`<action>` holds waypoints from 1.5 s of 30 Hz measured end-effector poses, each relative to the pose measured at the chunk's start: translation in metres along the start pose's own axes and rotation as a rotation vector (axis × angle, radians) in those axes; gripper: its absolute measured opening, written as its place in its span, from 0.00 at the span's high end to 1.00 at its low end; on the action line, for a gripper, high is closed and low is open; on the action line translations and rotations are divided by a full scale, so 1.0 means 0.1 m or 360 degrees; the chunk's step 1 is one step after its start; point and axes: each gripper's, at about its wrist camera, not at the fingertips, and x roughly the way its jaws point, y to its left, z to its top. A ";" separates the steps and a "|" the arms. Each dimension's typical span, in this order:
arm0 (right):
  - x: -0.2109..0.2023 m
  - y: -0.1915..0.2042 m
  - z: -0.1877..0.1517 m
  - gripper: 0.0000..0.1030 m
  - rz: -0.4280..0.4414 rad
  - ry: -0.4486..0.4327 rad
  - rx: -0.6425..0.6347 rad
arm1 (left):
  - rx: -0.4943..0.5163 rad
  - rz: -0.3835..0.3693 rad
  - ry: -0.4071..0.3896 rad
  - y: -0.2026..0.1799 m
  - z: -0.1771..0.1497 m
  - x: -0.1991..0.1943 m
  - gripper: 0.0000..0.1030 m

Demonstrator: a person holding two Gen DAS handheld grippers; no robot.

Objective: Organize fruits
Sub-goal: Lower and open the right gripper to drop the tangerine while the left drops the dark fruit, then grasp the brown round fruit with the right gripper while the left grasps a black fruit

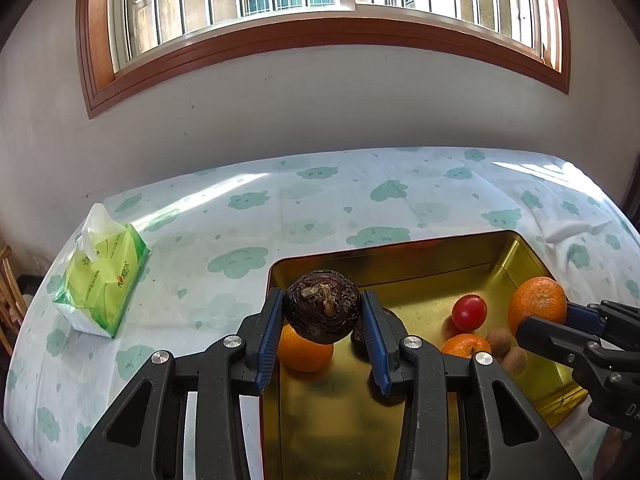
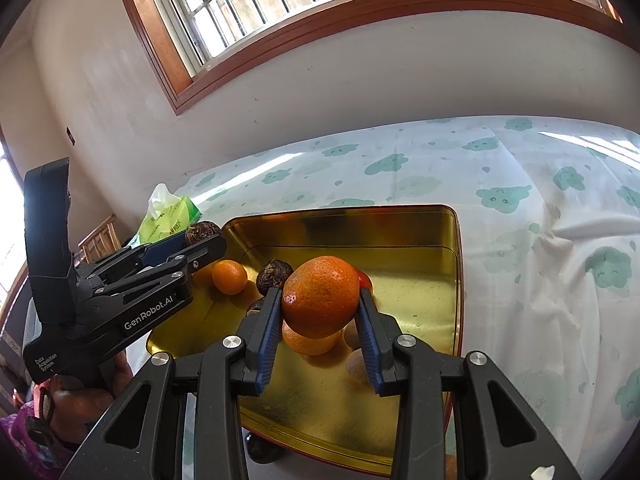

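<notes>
Left gripper [image 1: 323, 312] clamps a wrinkled, dark brown round fruit [image 1: 322, 307] above the shiny gold metal tray [image 1: 400, 264]. Right gripper [image 2: 319, 305] squeezes a dimpled orange [image 2: 321, 297] over it. Inside the tray: two more oranges, one glossy red tomato [image 1: 469, 312], two fuzzy brown fruits.

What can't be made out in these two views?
- Left wrist view: the dark fruit held by the left gripper hides part of a second dark fruit and a tangerine.
- Right wrist view: the tangerine in the right gripper covers most of the tomato.
- Tin: near edge hidden behind gripper bodies in both views.
</notes>
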 end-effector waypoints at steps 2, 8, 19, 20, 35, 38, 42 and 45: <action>0.01 -0.01 0.01 0.68 -0.0004 0.0001 -0.0001 | 0.0000 -0.0002 0.0002 0.00 0.01 0.01 0.61; 0.05 -0.02 0.01 0.67 -0.0012 0.0002 -0.0007 | 0.0009 -0.0005 0.0000 0.00 0.02 0.04 0.61; 0.10 -0.02 0.05 0.65 -0.0018 -0.0009 -0.0026 | 0.0021 -0.0004 -0.0042 0.00 0.06 0.04 0.30; 0.09 -0.03 0.05 0.65 -0.0015 -0.0015 -0.0022 | 0.0028 -0.0002 -0.0051 -0.01 0.06 0.03 0.28; -0.64 -0.27 -0.13 0.63 -0.0024 -0.0194 0.0036 | 0.0068 0.0001 -0.0082 -0.08 0.05 -0.17 0.18; -0.79 -0.39 -0.26 0.63 -0.0089 -0.0176 0.0042 | 0.0078 0.0012 -0.0105 -0.11 0.04 -0.28 0.16; -0.86 -0.56 -0.47 0.62 -0.0173 -0.0096 0.0041 | 0.0062 0.0039 -0.0138 -0.08 0.00 -0.48 0.16; -0.87 -0.63 -0.63 0.61 -0.0189 -0.0018 0.0044 | 0.0001 0.0033 -0.0156 0.01 -0.12 -0.69 0.16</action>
